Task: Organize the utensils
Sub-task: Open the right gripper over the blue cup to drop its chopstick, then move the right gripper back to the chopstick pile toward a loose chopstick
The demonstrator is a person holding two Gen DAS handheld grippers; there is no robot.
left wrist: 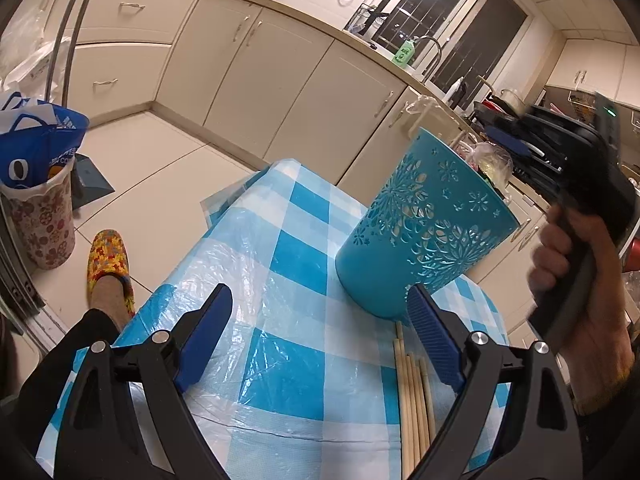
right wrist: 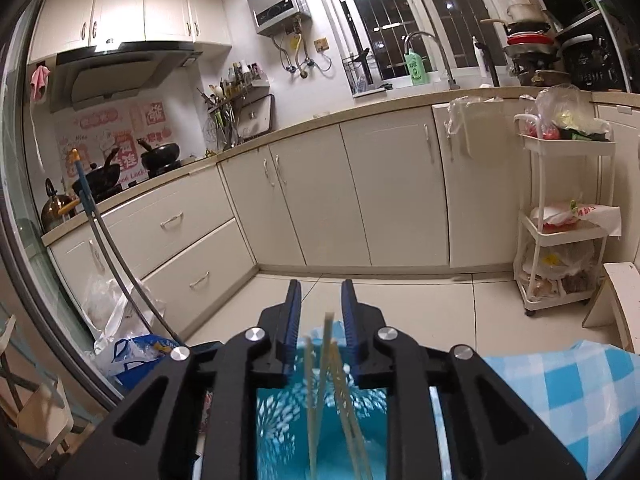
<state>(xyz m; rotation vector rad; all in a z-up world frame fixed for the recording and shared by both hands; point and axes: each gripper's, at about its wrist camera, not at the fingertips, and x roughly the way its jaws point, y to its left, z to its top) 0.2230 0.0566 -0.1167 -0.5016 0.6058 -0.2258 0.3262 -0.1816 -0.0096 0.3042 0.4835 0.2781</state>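
Loose chopsticks (right wrist: 328, 364) stand between the right gripper's (right wrist: 321, 300) parted jaws; left gripper's (left wrist: 320, 312) jaws gape wide.

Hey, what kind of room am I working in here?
A home kitchen, most likely: a range hood above woks on a stove, a sink faucet by the window, and cream cabinets under the counter.

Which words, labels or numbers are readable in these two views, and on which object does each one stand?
"AXE", probably: green bottle on the counter.
"Luck", partly hidden: pink wall stickers behind the woks.
Chinese characters on those stickers: too blurred to read.
Print on the blue bag: only a large "O" is clear; the rest is too small.
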